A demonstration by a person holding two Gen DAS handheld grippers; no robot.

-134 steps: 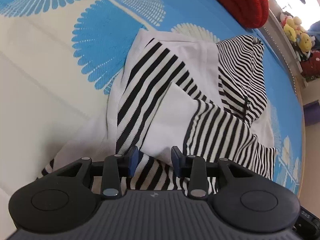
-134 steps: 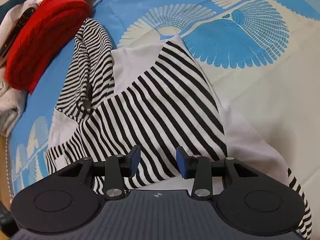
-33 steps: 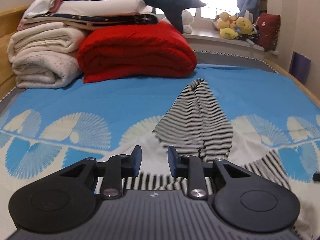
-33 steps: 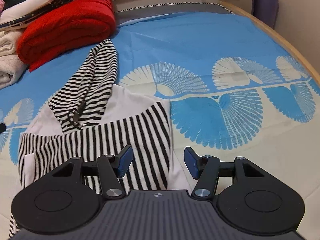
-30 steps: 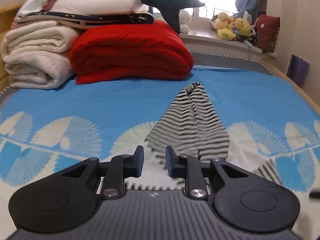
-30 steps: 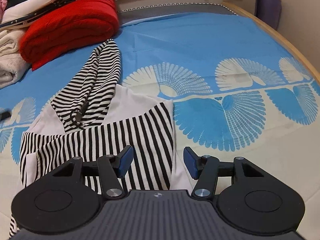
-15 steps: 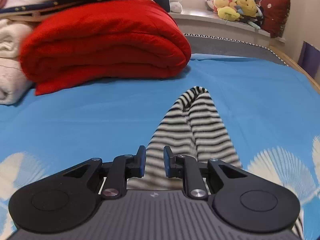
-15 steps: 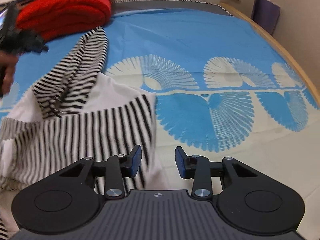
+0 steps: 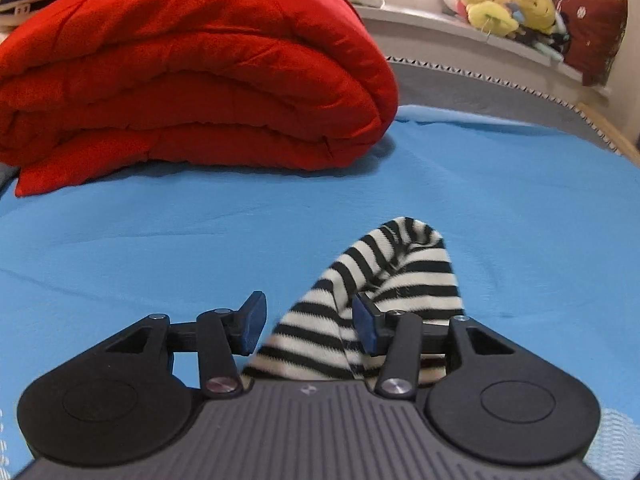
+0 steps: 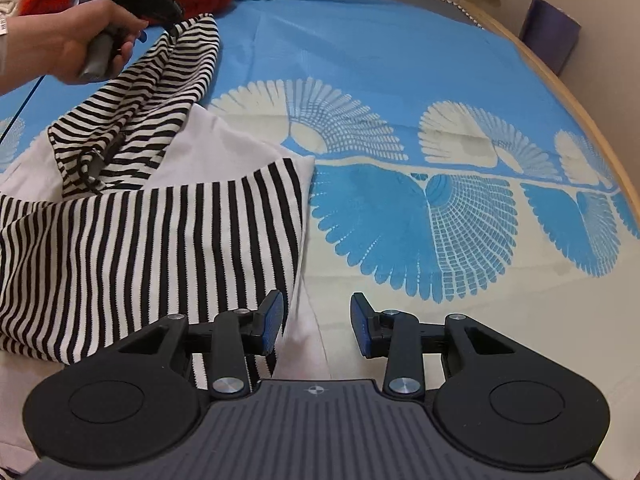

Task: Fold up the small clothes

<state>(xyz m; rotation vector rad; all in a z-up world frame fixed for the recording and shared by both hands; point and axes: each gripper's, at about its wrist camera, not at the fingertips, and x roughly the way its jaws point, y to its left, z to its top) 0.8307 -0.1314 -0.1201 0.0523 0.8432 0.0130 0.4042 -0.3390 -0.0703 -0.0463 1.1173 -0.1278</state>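
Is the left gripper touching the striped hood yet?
Cannot tell. In the left wrist view the left gripper is open around the striped hood, whose fabric overlaps the right finger, but no contact shows plainly.

Lower part of striped hood hidden behind the left gripper body, striped garment cut off at the left and bottom edges, red quilt cropped at the top left, plush toys blurred on the sill.

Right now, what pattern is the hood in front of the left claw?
Black and white horizontal stripes on the hood, clearest in the left wrist view.
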